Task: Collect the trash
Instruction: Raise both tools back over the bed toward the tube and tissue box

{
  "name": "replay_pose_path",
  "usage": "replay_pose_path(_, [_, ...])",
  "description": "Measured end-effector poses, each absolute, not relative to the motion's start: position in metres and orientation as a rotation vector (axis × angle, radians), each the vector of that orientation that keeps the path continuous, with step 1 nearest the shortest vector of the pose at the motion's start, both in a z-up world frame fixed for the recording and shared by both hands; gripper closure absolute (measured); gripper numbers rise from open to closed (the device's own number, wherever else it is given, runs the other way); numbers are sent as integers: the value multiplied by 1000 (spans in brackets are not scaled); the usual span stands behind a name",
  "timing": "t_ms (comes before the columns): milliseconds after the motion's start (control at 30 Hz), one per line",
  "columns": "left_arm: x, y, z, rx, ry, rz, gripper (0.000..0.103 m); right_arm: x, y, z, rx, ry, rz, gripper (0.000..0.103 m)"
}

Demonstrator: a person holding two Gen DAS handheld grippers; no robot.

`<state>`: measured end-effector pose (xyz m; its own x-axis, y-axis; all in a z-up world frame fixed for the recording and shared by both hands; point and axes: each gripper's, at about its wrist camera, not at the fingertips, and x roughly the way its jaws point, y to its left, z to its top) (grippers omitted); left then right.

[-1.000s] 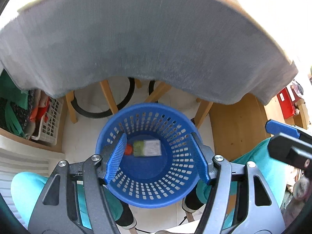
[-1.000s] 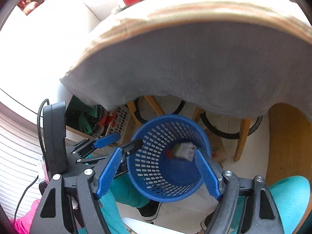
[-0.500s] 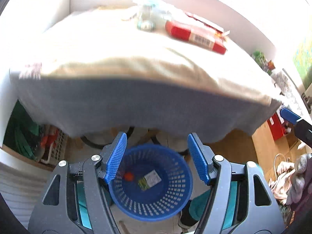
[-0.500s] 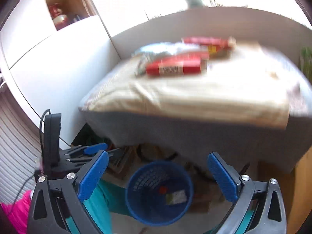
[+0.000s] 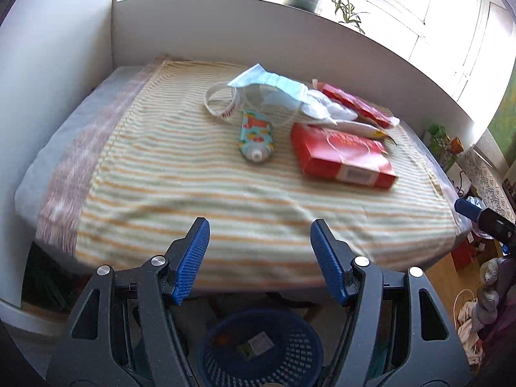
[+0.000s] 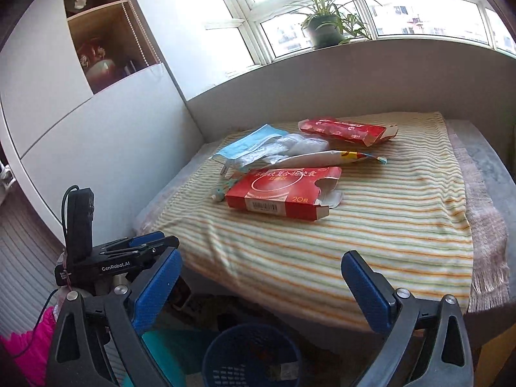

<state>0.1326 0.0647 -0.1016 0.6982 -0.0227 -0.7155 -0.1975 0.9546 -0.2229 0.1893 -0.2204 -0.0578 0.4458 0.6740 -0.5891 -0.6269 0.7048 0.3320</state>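
Trash lies on a striped cloth (image 5: 180,174) (image 6: 371,225) covering a table: a red carton (image 5: 342,156) (image 6: 283,193), a second red carton (image 5: 354,104) (image 6: 348,132), a blue face mask (image 5: 271,87) (image 6: 248,143), a small patterned tube (image 5: 256,137), a white band (image 5: 222,101) and a long wrapper (image 6: 325,158). The blue basket (image 5: 261,348) (image 6: 251,354) stands on the floor under the table's near edge, with scraps inside. My left gripper (image 5: 259,254) hangs open and empty over that edge. My right gripper (image 6: 261,285) is open wide, empty too.
A white wall panel (image 5: 290,42) backs the table, with a potted plant (image 6: 325,22) on the sill. A shelf unit (image 6: 100,35) stands at the left. Teal-clad legs of a person (image 6: 167,348) are beside the basket. Clothes (image 5: 483,306) lie on the floor at right.
Both grippers rose from over the basket under the table to above the table edge, so the tabletop trash came into view. The right jaws spread wider.
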Motion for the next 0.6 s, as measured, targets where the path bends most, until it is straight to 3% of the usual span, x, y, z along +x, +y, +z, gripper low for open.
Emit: replay_pose_path(600, [209, 73, -116, -277, 855, 100, 40, 253, -179, -73, -38, 810, 861, 15])
